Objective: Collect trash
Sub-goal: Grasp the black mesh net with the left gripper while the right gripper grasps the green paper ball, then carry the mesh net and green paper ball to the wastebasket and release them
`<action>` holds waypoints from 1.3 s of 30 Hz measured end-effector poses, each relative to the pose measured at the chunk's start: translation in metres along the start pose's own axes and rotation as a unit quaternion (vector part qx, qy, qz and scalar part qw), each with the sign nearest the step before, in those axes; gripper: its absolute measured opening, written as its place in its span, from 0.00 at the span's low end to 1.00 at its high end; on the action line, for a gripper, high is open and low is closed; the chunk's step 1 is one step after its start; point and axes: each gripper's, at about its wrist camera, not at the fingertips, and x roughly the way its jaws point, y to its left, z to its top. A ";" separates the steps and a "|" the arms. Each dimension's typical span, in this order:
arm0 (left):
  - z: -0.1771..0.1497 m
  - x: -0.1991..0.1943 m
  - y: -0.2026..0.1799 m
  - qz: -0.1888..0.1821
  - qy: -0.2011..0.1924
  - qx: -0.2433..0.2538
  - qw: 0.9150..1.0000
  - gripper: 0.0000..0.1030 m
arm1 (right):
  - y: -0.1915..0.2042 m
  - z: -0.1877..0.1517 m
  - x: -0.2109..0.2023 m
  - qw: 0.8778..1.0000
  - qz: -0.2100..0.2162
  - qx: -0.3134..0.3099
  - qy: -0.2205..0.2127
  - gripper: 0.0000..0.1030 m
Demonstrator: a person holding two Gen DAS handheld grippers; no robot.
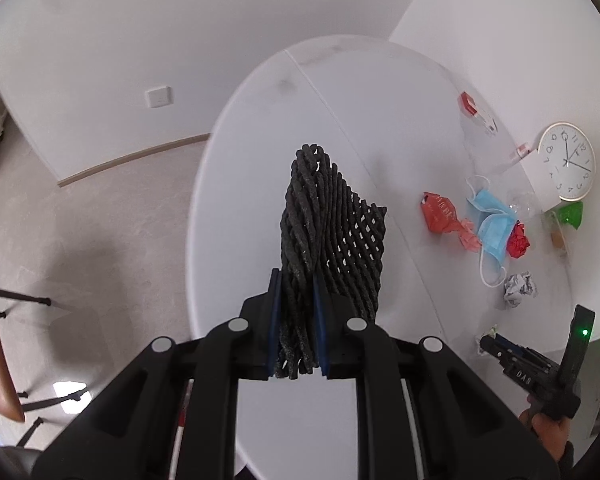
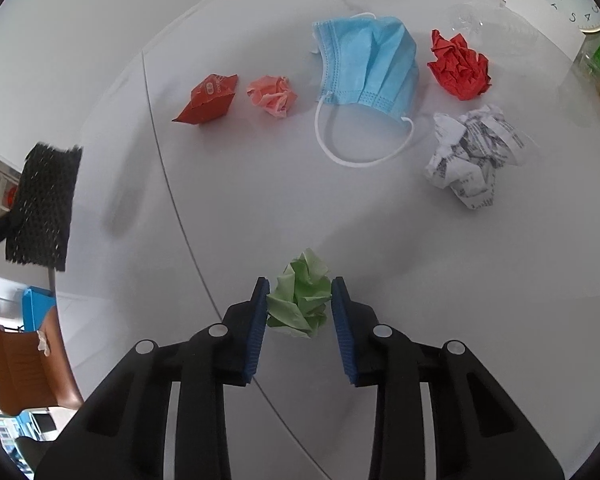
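My left gripper (image 1: 296,280) is shut on a black foam net (image 1: 332,224) and holds it above the white table (image 1: 252,168); the net also shows at the left of the right wrist view (image 2: 44,204). My right gripper (image 2: 300,286) has its jaws around a crumpled green paper ball (image 2: 300,300) on the table, pads touching its sides. Farther off lie a red wrapper (image 2: 208,100), a pink paper ball (image 2: 274,96), a blue face mask (image 2: 368,64), a red paper ball (image 2: 460,66) and a printed white paper ball (image 2: 474,152).
A round clock (image 1: 568,160) leans on the wall at the table's far right, beside a clear box with green contents (image 1: 568,218). A red-and-white box (image 1: 470,106) lies near the wall. A brown chair (image 2: 28,364) stands left of the table. The floor (image 1: 80,240) lies beyond the table's left edge.
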 end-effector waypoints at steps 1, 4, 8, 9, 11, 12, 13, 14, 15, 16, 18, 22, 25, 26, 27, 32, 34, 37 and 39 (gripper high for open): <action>-0.007 -0.007 0.005 0.002 -0.002 -0.004 1.000 0.14 | 0.000 -0.001 -0.002 1.000 0.002 0.000 0.000 0.31; -0.029 -0.025 0.019 0.011 -0.002 -0.019 1.000 0.14 | 0.002 -0.008 -0.014 1.000 0.008 -0.008 -0.004 0.31; -0.061 -0.048 0.038 0.033 -0.002 -0.020 0.999 0.14 | 0.022 -0.022 -0.039 0.999 0.030 -0.031 -0.011 0.31; -0.070 -0.053 0.043 0.039 0.000 -0.020 0.999 0.14 | 0.035 -0.028 -0.047 0.998 0.039 -0.045 -0.014 0.31; -0.091 -0.065 0.056 0.049 0.005 -0.018 0.999 0.14 | 0.054 -0.035 -0.055 0.996 0.054 -0.065 -0.015 0.31; -0.100 -0.069 0.061 0.053 0.009 -0.017 0.998 0.14 | 0.069 -0.043 -0.061 0.994 0.066 -0.082 -0.015 0.31; -0.112 -0.073 0.069 0.059 0.013 -0.017 0.998 0.14 | 0.082 -0.049 -0.064 0.993 0.074 -0.095 -0.014 0.31; -0.122 -0.076 0.075 0.066 0.017 -0.017 0.998 0.14 | 0.095 -0.056 -0.067 0.990 0.083 -0.109 -0.013 0.31; -0.132 -0.077 0.082 0.072 0.021 -0.018 0.997 0.14 | 0.111 -0.064 -0.069 0.987 0.093 -0.128 -0.009 0.31; -0.145 -0.075 0.090 0.079 0.032 -0.019 0.996 0.14 | 0.125 -0.072 -0.071 0.984 0.101 -0.144 -0.005 0.31; -0.164 -0.067 0.102 0.088 0.049 -0.021 0.995 0.14 | 0.154 -0.093 -0.073 0.977 0.118 -0.179 0.009 0.31; -0.204 -0.035 0.130 0.095 0.087 -0.036 0.991 0.14 | 0.198 -0.123 -0.065 0.963 0.130 -0.234 0.035 0.31; -0.227 -0.002 0.150 0.084 0.114 -0.056 0.988 0.14 | 0.222 -0.139 -0.060 0.954 0.129 -0.264 0.051 0.31; -0.232 0.008 0.156 0.083 0.122 -0.060 0.987 0.14 | 0.229 -0.143 -0.059 0.952 0.128 -0.273 0.056 0.31; -0.239 0.024 0.165 0.084 0.132 -0.066 0.985 0.14 | 0.238 -0.149 -0.058 0.949 0.125 -0.284 0.061 0.31; -0.262 0.075 0.195 0.098 0.185 -0.091 0.973 0.37 | 0.265 -0.162 -0.045 0.941 0.112 -0.308 0.079 0.31; -0.267 0.084 0.202 0.102 0.195 -0.098 0.970 0.54 | 0.275 -0.163 -0.040 0.940 0.107 -0.313 0.087 0.31; -0.270 0.085 0.205 0.117 0.196 -0.089 0.970 0.67 | 0.277 -0.168 -0.039 0.939 0.108 -0.313 0.092 0.31; -0.269 0.078 0.206 0.120 0.191 -0.086 0.970 0.70 | 0.282 -0.174 -0.036 0.938 0.105 -0.316 0.094 0.31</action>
